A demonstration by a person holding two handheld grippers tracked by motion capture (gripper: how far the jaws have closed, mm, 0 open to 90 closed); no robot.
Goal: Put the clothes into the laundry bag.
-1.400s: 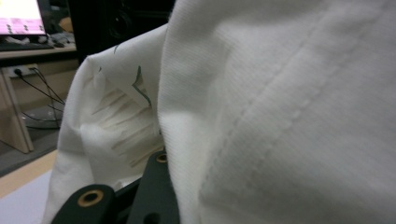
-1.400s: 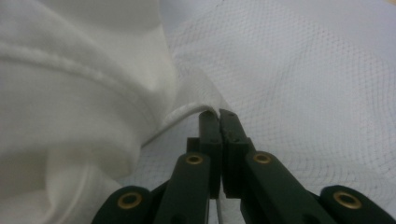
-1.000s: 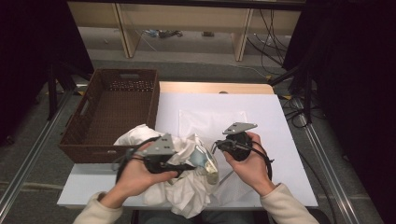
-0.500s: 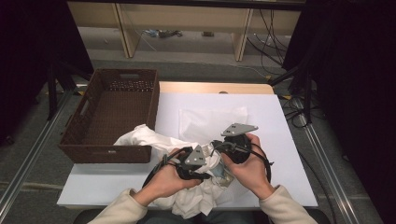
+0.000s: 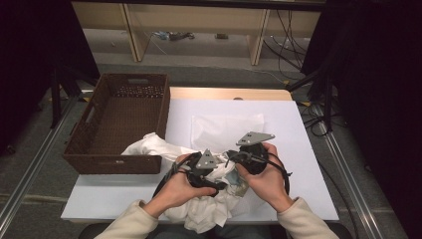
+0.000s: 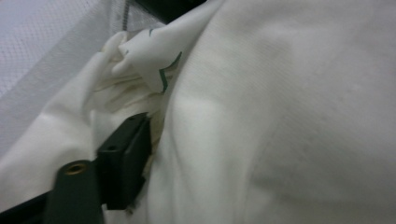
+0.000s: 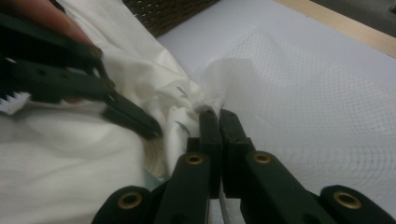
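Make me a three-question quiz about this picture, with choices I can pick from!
1. Where is the brown basket?
A. On the left part of the table
B. On the floor under the table
C. On top of the white cloth

2. What colour is the crumpled cloth that the grippers are working on?
A. Red
B. White
C. Blue

3. How do the fingers of the right gripper stand?
A. Wide apart
B. Pressed together on a bit of mesh fabric
C. Hooked over the basket rim

Answers:
1 A, the high view shows it standing at the table's left side.
2 B, the cloth looks white in every view.
3 B, the right gripper view shows them closed with the white mesh fabric pinched at their tips.
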